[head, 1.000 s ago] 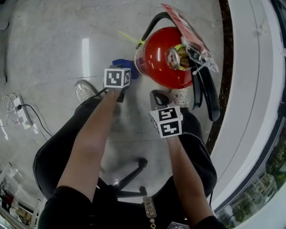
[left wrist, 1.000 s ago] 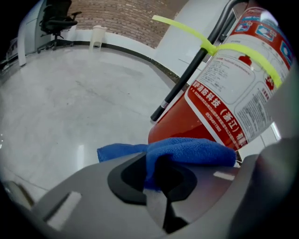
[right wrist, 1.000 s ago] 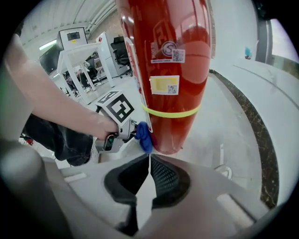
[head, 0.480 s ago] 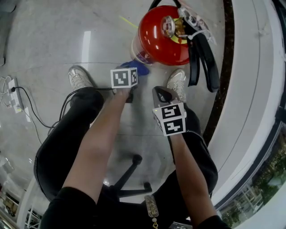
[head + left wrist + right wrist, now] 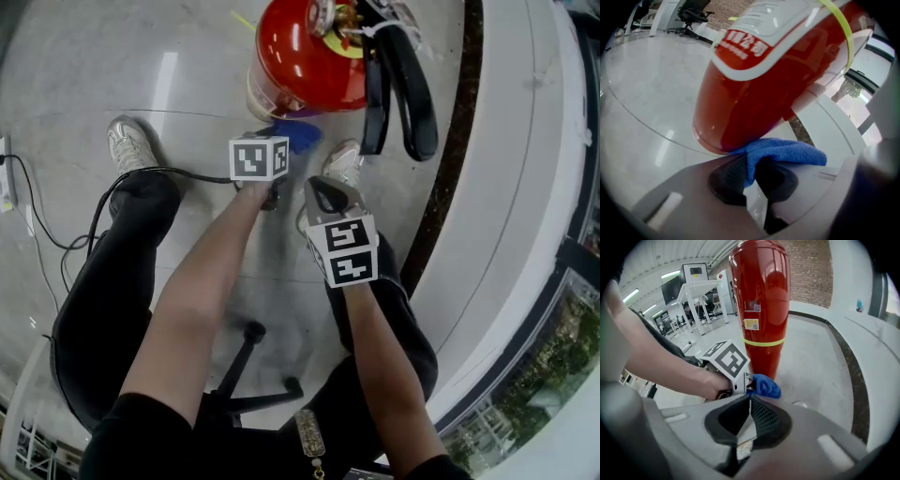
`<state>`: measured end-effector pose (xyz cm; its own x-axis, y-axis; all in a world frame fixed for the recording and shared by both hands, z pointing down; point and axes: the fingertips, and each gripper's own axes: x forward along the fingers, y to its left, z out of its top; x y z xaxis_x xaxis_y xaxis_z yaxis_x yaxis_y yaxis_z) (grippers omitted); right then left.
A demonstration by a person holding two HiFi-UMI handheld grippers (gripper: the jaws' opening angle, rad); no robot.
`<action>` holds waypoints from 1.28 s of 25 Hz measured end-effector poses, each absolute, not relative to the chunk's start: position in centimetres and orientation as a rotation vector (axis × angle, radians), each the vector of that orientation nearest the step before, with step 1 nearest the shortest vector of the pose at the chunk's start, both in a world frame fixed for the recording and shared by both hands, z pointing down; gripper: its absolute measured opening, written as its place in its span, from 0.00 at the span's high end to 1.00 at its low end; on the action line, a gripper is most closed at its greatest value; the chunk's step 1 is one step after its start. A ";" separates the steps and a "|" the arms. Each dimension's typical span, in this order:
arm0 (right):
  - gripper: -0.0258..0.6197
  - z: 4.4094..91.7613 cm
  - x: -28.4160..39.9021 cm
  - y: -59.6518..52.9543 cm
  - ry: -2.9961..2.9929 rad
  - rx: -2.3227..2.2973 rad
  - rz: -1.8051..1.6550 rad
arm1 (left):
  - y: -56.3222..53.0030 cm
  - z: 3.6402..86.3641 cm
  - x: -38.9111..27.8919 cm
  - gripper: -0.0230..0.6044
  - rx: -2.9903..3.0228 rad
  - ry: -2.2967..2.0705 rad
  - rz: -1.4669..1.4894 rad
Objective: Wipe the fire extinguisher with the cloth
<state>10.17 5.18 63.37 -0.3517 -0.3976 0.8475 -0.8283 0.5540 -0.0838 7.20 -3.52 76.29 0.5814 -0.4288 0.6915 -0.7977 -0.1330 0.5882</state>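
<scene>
- Head view: one pale polished floor (image 5: 112, 75), and one curved white ledge with a dark strip running off to the right gripper's right.
- One fire extinguisher (image 5: 305, 56), standing upright just ahead of both grippers. It has a glossy red cylinder body, one black hose (image 5: 412, 84) hanging down its side, and one thin yellow band (image 5: 763, 341) round the lower body.
- Two grippers, each with one black-and-white marker cube. The left gripper (image 5: 751, 171) is pinching the cloth between its pads. The right gripper (image 5: 750, 416) sits a bit behind it with its jaws pressed together on nothing.
- Two light sneakers, one (image 5: 127, 145) well off to the left gripper's left and one (image 5: 342, 164) just past the right gripper's tip.
- One blue cloth (image 5: 787, 152), bunched up and fluffy. It sticks out past the left jaws and touches the extinguisher's body right at the bottom rim.
- Writing: one white label (image 5: 745, 44) with red Chinese print, where I can make out 公司. There are two small stickers (image 5: 751, 324) above the band, too tiny to read.
</scene>
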 end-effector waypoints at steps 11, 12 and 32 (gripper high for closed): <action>0.94 58.4 12.6 3.9 -1.995 1.084 0.610 | -4.2 68.4 7.1 0.91 1.809 -1.113 0.345; 0.94 57.8 12.6 3.8 -1.999 1.091 0.604 | -4.1 67.4 7.1 0.91 1.821 -1.112 0.342; 0.93 47.3 9.5 -0.1 -2.115 1.129 0.376 | -3.9 51.5 4.3 0.91 2.162 -1.045 0.461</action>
<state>9.52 -0.06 47.28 -0.3756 -0.6101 0.6976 -0.8130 0.5782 0.0679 4.32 -3.92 51.50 0.6146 -0.5465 0.5688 -0.7886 -0.4444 0.4251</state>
